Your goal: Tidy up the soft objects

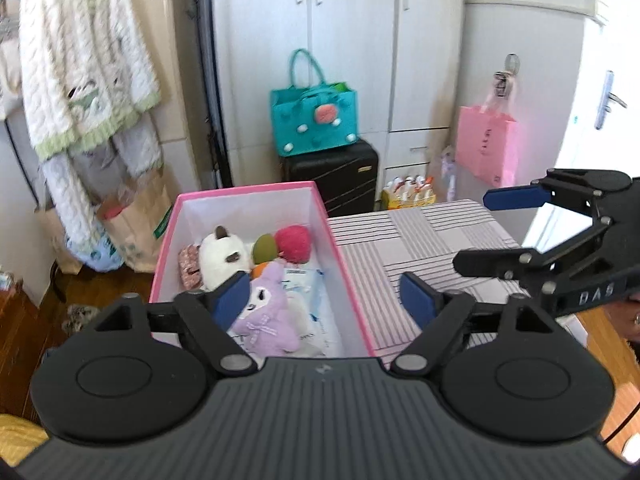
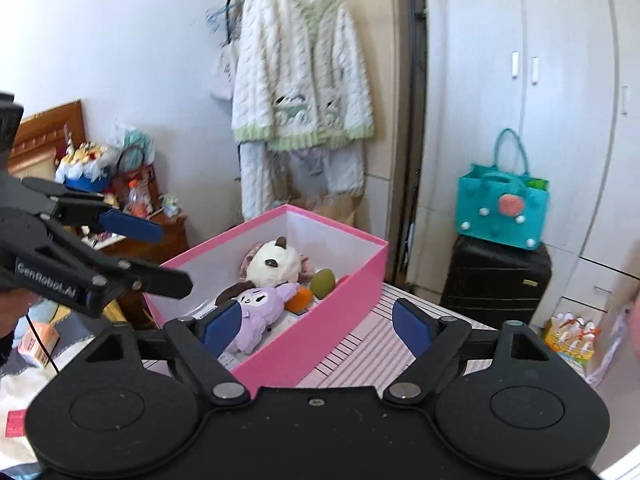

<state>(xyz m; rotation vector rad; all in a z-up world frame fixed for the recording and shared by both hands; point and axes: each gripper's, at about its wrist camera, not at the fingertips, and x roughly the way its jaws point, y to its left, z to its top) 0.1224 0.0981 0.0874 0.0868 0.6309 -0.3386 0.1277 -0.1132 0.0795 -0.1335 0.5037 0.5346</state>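
Note:
A pink box (image 1: 248, 191) (image 2: 320, 328) with white walls stands on a striped cloth surface (image 1: 420, 240) (image 2: 360, 344). Inside lie a purple plush (image 1: 266, 312) (image 2: 260, 312), a white plush with brown ears (image 1: 222, 254) (image 2: 276, 262), a green ball (image 1: 264, 249) (image 2: 322, 282), a red knitted ball (image 1: 294, 242) and an orange piece (image 2: 300, 300). My left gripper (image 1: 323, 300) (image 2: 168, 256) hovers over the box's near end, open, with nothing between its pads. To its right, over the striped cloth, my right gripper (image 2: 317, 326) (image 1: 490, 232) is open and holds nothing.
A teal bag (image 1: 314, 118) sits on a black suitcase (image 1: 336, 176) against the wardrobe. A pink bag (image 1: 486, 144) hangs on the right. A white cardigan (image 1: 84, 64) hangs on a rack at left, above a paper bag (image 1: 136, 228) on the floor.

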